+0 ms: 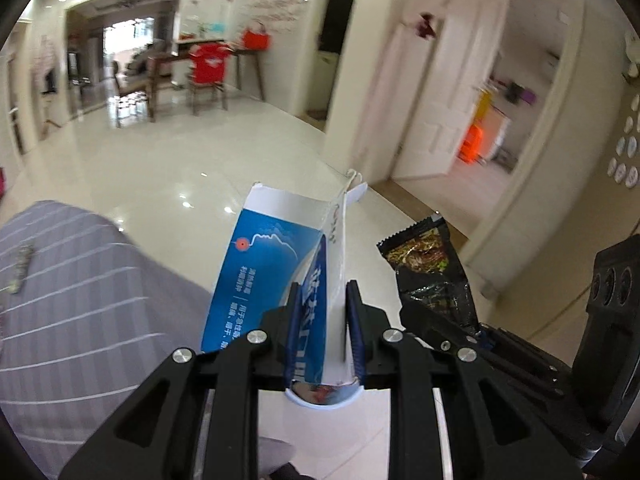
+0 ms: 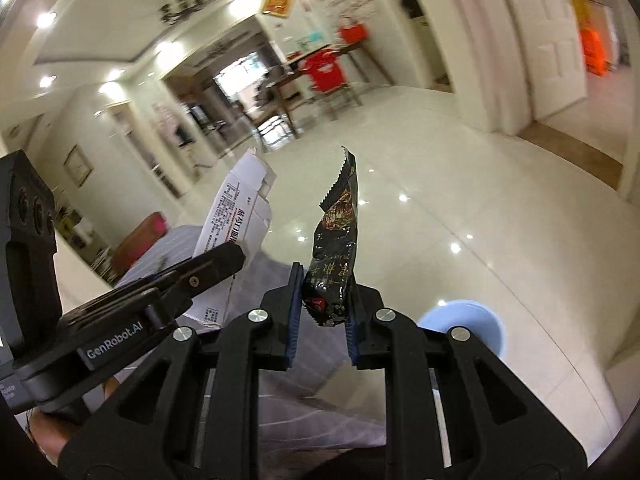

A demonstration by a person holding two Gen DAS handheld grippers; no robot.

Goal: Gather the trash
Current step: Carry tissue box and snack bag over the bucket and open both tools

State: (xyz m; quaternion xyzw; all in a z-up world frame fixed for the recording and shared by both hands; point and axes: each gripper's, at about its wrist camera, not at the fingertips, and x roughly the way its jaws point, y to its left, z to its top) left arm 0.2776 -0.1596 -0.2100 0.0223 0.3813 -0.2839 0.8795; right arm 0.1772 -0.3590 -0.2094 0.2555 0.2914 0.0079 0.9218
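Two pieces of trash in hand, one per claw. My left claw (image 1: 323,312) is clamped on one blue-and-white cardboard box (image 1: 268,268), flattened, sticking up and tilted away from me; its white printed back shows in the right camera (image 2: 236,216). My right claw (image 2: 323,304) is pinched on one black snack wrapper (image 2: 336,236), torn zigzag edge up, lower end between the pads; the same wrapper appears in the left camera (image 1: 432,268), just right of the box. The two claws are held side by side, close, box and wrapper apart. Both are up in the air over a glossy tiled floor (image 1: 168,168). One light blue round bin (image 2: 464,320) sits below, partly behind the right claw; the pale rim under my left claw (image 1: 324,396) is probably the same bin, view's too blocked to be sure. One grey striped fabric surface (image 1: 80,280) to my left.
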